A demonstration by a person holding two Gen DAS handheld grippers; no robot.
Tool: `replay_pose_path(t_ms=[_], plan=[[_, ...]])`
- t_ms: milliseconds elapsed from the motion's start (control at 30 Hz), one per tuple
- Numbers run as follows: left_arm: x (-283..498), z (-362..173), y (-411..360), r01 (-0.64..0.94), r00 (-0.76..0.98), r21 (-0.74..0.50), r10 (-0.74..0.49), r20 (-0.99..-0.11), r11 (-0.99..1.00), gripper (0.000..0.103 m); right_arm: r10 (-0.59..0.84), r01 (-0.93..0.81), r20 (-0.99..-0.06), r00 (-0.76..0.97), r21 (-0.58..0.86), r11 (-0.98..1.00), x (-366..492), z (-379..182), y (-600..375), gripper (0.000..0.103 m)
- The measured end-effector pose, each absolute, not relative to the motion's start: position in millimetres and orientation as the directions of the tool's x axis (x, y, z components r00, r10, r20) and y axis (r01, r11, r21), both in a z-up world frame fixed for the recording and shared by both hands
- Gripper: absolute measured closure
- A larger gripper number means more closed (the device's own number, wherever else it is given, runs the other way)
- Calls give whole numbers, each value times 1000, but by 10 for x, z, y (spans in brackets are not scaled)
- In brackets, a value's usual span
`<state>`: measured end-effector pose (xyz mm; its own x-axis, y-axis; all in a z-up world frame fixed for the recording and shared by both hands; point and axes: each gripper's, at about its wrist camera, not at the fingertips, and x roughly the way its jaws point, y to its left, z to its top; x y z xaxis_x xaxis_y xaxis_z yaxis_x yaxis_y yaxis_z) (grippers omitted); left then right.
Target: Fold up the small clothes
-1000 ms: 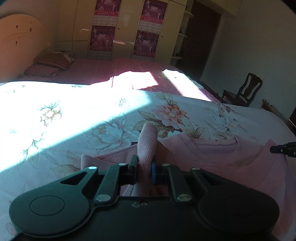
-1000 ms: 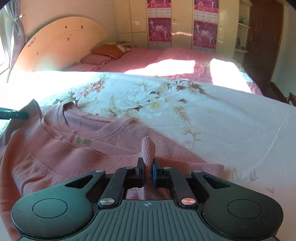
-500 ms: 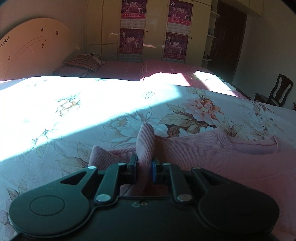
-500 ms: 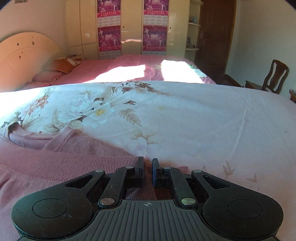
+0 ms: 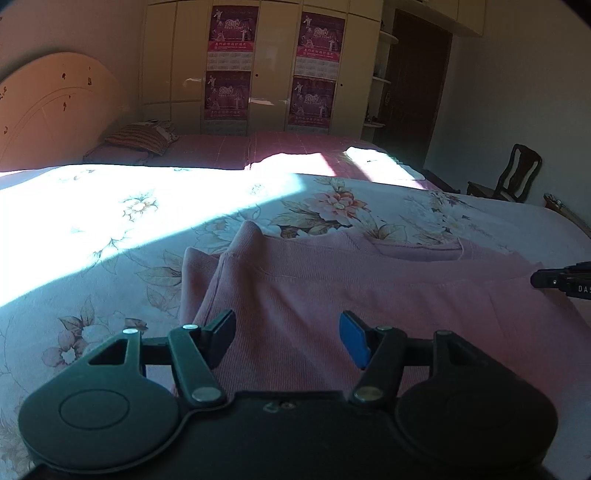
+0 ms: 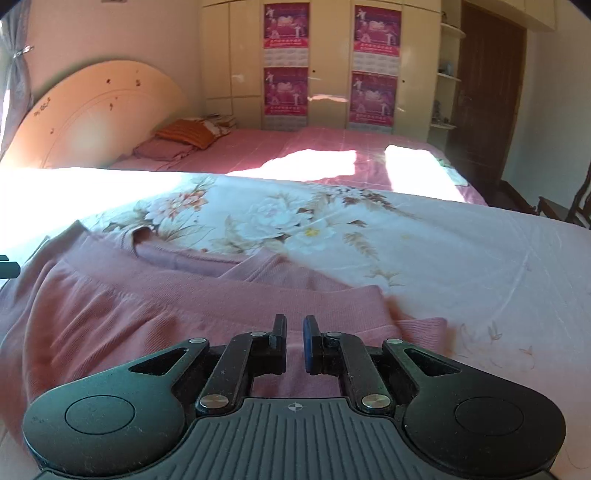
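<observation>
A: Left wrist view?

B: Mounted behind the left gripper point(image 5: 287, 338), low and close over the pink sweater point(image 5: 369, 295), angled down across the bed point(image 5: 92, 221) toward the wardrobe point(image 5: 273, 66) at 12 o'clock.

A: Right wrist view?

B: Same arrangement behind the right gripper point(image 6: 294, 341). Both views share sweater point(image 6: 166, 302), bed point(image 6: 461, 258) and wardrobe point(image 6: 328, 62).

Your pink sweater point(image 5: 369, 295): near hem hidden behind left hand-held gripper point(image 5: 288, 338); poster point(image 6: 375, 27) print unreadable; chair point(image 6: 565, 206) cropped.
</observation>
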<state>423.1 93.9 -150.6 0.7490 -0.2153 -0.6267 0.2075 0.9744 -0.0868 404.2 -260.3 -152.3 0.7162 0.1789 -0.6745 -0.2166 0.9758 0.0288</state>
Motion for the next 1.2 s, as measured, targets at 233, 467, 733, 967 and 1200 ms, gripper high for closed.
replay_pose_path(t_ms=[233, 467, 733, 967, 1200], plan=[[3900, -1921, 995, 165, 734, -27, -142, -664, 986, 49, 14, -159, -703, 711, -142, 977, 4049, -2005, -2576, 76], [3755, -1880, 1083, 140, 727, -38, -129, -674, 989, 50, -2, -83, -727, 686, -81, 993, 4088, -1908, -2749, 68], [3750, -1546, 758, 207, 757, -101, -225, -613, 973, 59, 185, -193, -660, 728, 61, 979, 3565, -1472, -2311, 68], [3895, -1732, 244, 300, 720, -60, -267, -640, 952, 57, 244, -305, -668, 703, 27, 952, 3494, -1608, -1639, 68], [3415, -1978, 566, 330, 728, 25, -238, -643, 944, 54, 222, -330, -698, 681, -22, 944, 3310, -1909, -1665, 67]])
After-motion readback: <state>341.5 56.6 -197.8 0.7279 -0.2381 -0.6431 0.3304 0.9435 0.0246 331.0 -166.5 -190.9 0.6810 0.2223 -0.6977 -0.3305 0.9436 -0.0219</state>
